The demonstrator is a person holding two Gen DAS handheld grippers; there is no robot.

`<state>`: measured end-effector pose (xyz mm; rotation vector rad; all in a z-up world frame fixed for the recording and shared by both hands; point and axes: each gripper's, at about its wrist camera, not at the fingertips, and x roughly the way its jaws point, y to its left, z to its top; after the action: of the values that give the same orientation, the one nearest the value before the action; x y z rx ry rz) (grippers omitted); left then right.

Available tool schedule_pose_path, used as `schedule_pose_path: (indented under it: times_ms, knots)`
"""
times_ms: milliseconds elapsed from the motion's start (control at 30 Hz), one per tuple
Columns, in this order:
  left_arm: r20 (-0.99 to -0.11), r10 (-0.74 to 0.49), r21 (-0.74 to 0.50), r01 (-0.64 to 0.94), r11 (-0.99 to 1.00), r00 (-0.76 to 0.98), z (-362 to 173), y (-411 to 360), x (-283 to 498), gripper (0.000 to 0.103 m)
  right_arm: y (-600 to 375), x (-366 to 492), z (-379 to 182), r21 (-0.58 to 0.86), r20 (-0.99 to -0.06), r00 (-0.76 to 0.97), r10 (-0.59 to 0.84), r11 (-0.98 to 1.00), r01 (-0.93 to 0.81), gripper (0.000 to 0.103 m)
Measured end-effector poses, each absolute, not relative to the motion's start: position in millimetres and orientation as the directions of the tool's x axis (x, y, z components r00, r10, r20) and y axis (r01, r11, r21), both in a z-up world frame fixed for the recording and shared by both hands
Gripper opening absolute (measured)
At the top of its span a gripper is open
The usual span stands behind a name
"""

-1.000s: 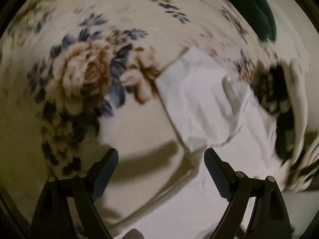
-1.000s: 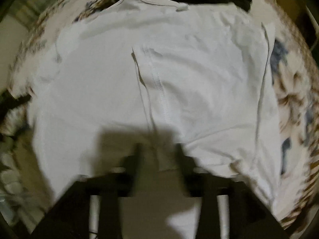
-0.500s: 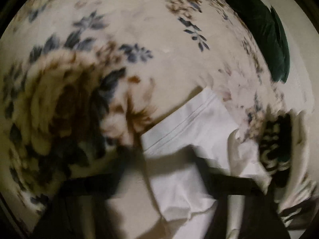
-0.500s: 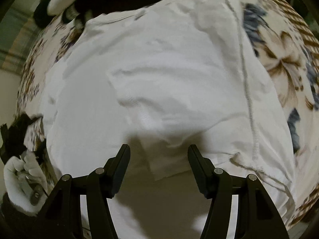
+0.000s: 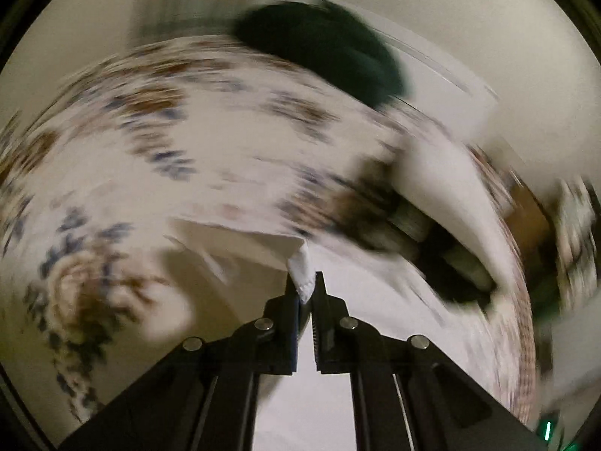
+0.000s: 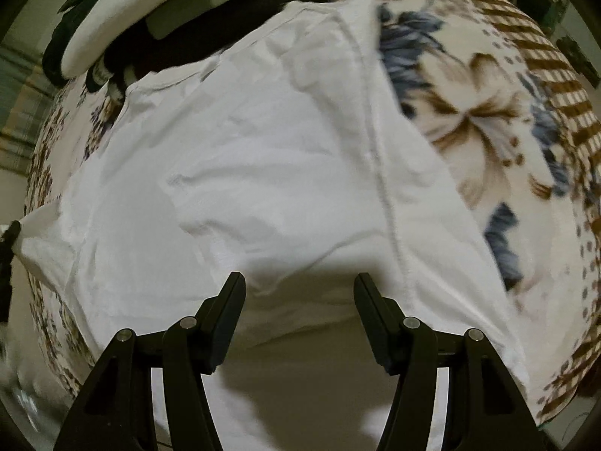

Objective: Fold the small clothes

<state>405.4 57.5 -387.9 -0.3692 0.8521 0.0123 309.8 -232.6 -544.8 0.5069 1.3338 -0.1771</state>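
Note:
A white T-shirt (image 6: 285, 173) lies spread on a floral blanket (image 6: 488, 120). In the left wrist view my left gripper (image 5: 305, 285) is shut on a corner of the white T-shirt (image 5: 303, 276), and the pinched cloth is lifted off the blanket (image 5: 157, 150). That view is blurred by motion. In the right wrist view my right gripper (image 6: 298, 282) hangs open just above the shirt, its fingers (image 6: 233, 300) apart over a folded edge, with nothing pinched.
A dark green garment (image 5: 330, 49) lies at the far edge of the blanket. Dark and white items (image 6: 180, 18) sit beyond the shirt's collar end. A checked brown border (image 6: 556, 86) marks the blanket's right edge.
My left gripper came down on the shirt's corner, shut on it and lifted it up. My right gripper stayed open and shifted and rolled a little over the shirt.

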Motion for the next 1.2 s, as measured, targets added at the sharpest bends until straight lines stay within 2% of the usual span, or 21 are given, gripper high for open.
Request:
schedule_pose_path:
  times_ms: [100,167,267,300,333,367,433,533,667,700,833,900,933,1000,1133,1200]
  knots:
    - [-0.791,-0.291,-0.325,0.034,0.945,0.538,-413,-7,387,0.004,-251,302,-543,0.250,-0.960,0.231,0.160,0.862,0.441,0.063]
    - [-0.846,-0.332,-0.321,0.100,0.942,0.417,-441,-37,373,0.007,-263,298,-542,0.242,-0.963,0.223,0.152,0.853,0.463,0.062]
    - [-0.900,-0.330,-0.316,0.097,0.944,0.284,-470,-47,356,0.010,-278,297,-538,0.249,-0.962,0.221,0.159,0.844,0.475,0.063]
    - [-0.907,-0.327,-0.317,0.081,0.945,0.267,-474,-45,352,0.013,-281,298,-536,0.259,-0.959,0.226,0.168,0.842,0.473,0.063]
    - [-0.909,-0.328,-0.322,0.067,0.944,0.258,-475,-40,349,0.024,-286,297,-534,0.275,-0.955,0.232,0.183,0.841,0.467,0.063]
    - [-0.909,-0.326,-0.324,0.052,0.945,0.260,-476,-34,346,0.030,-287,299,-532,0.292,-0.951,0.236,0.202,0.842,0.454,0.063]
    - [-0.906,-0.321,-0.328,0.020,0.944,0.276,-474,-17,341,0.032,-284,309,-527,0.327,-0.940,0.235,0.247,0.847,0.420,0.068]
    - [-0.919,-0.266,-0.299,-0.074,0.951,0.290,-472,13,334,0.036,-256,334,-518,0.405,-0.909,0.238,0.342,0.859,0.313,0.068]
    - [-0.938,-0.092,-0.173,-0.223,0.959,0.334,-467,54,326,0.037,-184,368,-500,0.444,-0.883,0.210,0.421,0.893,0.076,0.074]
    - [-0.942,-0.059,-0.147,-0.246,0.958,0.331,-468,59,324,0.036,-165,375,-500,0.432,-0.888,0.189,0.420,0.901,0.025,0.078]
    - [-0.957,0.015,-0.083,-0.320,0.944,0.291,-481,74,319,0.036,-97,391,-513,0.358,-0.917,0.135,0.375,0.924,-0.133,0.078]
    - [-0.960,0.022,-0.072,-0.323,0.944,0.280,-485,75,315,0.036,-69,395,-525,0.260,-0.950,0.112,0.290,0.940,-0.221,0.077]
    - [-0.960,0.023,-0.069,-0.318,0.946,0.278,-487,74,313,0.037,-58,395,-531,0.197,-0.966,0.112,0.233,0.943,-0.270,0.072]
    - [-0.960,0.015,-0.074,-0.306,0.949,0.279,-487,73,308,0.037,-60,401,-531,0.125,-0.974,0.152,0.170,0.956,-0.265,0.007]
    - [-0.953,-0.014,-0.104,-0.282,0.954,0.302,-479,68,307,0.037,-147,417,-518,0.131,-0.965,0.232,0.119,0.991,0.038,0.006]
    - [-0.949,-0.030,-0.118,-0.267,0.956,0.312,-476,60,312,0.037,-209,423,-520,0.188,-0.965,0.225,0.133,0.951,0.245,0.007]
